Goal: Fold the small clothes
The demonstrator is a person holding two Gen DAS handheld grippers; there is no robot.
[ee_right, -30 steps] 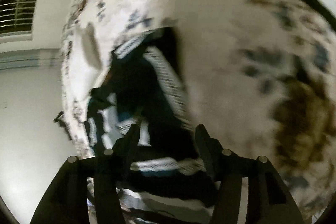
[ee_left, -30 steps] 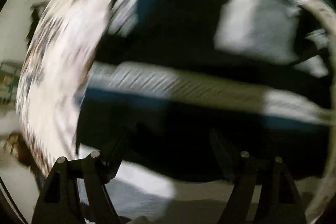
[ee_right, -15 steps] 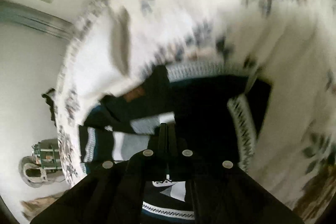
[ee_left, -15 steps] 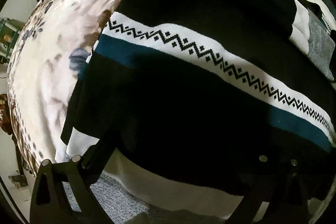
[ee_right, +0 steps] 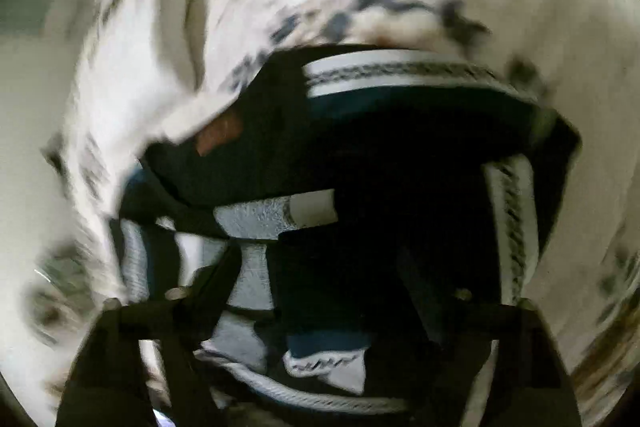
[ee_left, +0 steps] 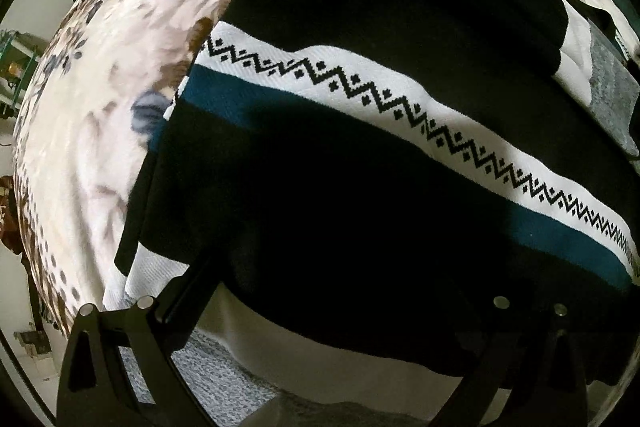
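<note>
Over on the left side, the left gripper (ee_left: 324,291) hangs above the near edge of the sweater (ee_left: 360,131), its jaws spread as wide as they go, with dark knit under the gap but nothing pinched. The sweater lies on a floral blanket (ee_left: 100,99), black with a white zigzag band (ee_left: 400,95) and a teal stripe (ee_left: 224,95) running across it. From this side it looks folded over already: a doubled layer at the left edge, a sleeve or upper panel laid across the far end, and a pale underside showing along the near hem. The band runs flat and unwrinkled.

Moving to the right, the picture is smeared with motion. The right gripper (ee_right: 320,267) sits low over the same sweater (ee_right: 400,155), and its jaws have just been opening; they stand partly apart now, with dark fabric below and between them, but I see no fold clamped in the pads. Grey and white panels and a loose patterned edge (ee_right: 332,367) lie rumpled near the fingers, so this end looks less tidy than the left.

My read: at least one fold is laid down and both claws have let go. What seems left is squaring up that bunched right end, perhaps one more fold to make it compact.
</note>
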